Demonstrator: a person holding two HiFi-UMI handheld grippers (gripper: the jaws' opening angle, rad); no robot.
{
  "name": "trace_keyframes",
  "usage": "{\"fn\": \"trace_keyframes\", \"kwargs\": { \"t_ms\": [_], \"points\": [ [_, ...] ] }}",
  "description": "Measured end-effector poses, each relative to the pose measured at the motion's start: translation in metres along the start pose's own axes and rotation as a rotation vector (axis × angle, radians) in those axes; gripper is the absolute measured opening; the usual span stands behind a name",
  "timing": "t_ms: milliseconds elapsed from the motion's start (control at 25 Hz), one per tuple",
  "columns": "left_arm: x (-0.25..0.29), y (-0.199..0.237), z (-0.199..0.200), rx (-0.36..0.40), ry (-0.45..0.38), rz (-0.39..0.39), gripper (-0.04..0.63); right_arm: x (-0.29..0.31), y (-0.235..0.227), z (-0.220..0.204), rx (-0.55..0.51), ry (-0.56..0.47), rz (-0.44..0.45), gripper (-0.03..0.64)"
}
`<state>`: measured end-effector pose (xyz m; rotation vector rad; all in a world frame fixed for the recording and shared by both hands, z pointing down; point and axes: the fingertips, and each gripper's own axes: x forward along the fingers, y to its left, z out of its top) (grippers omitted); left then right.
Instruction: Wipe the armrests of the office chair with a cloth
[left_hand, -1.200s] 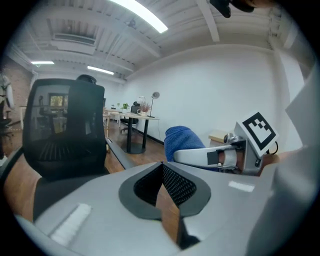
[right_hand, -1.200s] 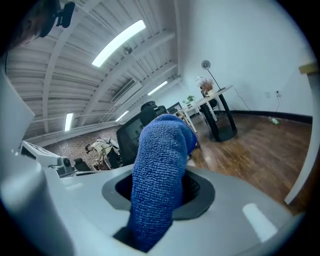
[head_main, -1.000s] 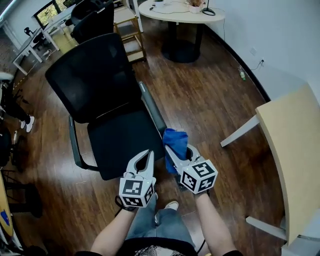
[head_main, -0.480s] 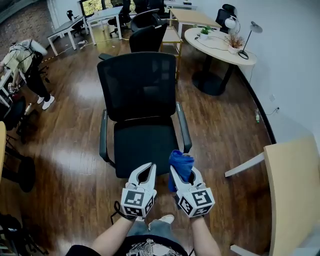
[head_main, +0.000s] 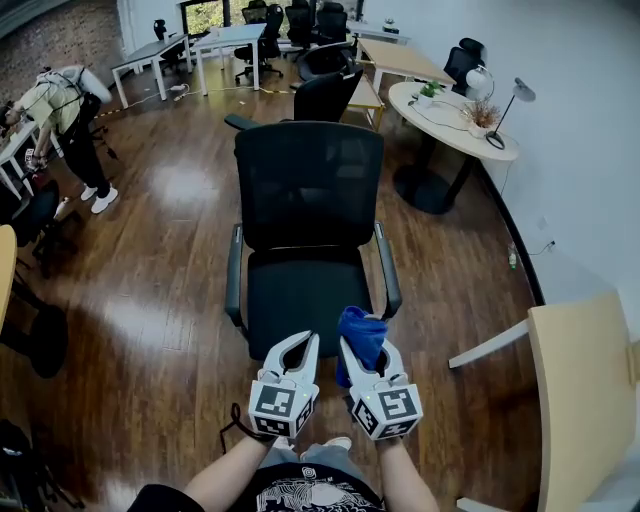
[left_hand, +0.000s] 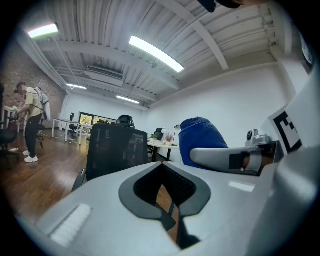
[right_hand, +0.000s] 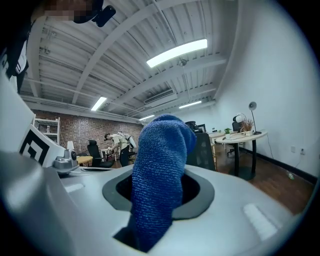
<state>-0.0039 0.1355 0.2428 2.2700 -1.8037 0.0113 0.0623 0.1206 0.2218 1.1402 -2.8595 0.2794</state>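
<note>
A black mesh-backed office chair faces me in the head view, with its left armrest and right armrest on either side of the seat. My right gripper is shut on a bunched blue cloth, held just off the seat's front right corner. My left gripper is beside it, shut and holding nothing. The right gripper view shows the cloth standing up between the jaws. In the left gripper view, the cloth shows at right and the chair beyond.
A round white table with a lamp and plant stands at the back right. A light wooden desk fills the lower right. A person bends over at the far left. More desks and chairs stand behind the chair.
The head view has swung so the chair now stands square and centred in front of me. Both grippers stay side by side, the right one still holding the cloth.
</note>
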Motion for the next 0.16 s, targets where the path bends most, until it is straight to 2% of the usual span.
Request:
{"fn": "trace_keyframes", "kwargs": {
  "t_ms": [160],
  "points": [
    [-0.011,0.009,0.005,-0.012,-0.011,-0.019,0.005,0.003,0.022,-0.003,0.003,0.006,-0.01,0.133]
  ]
}}
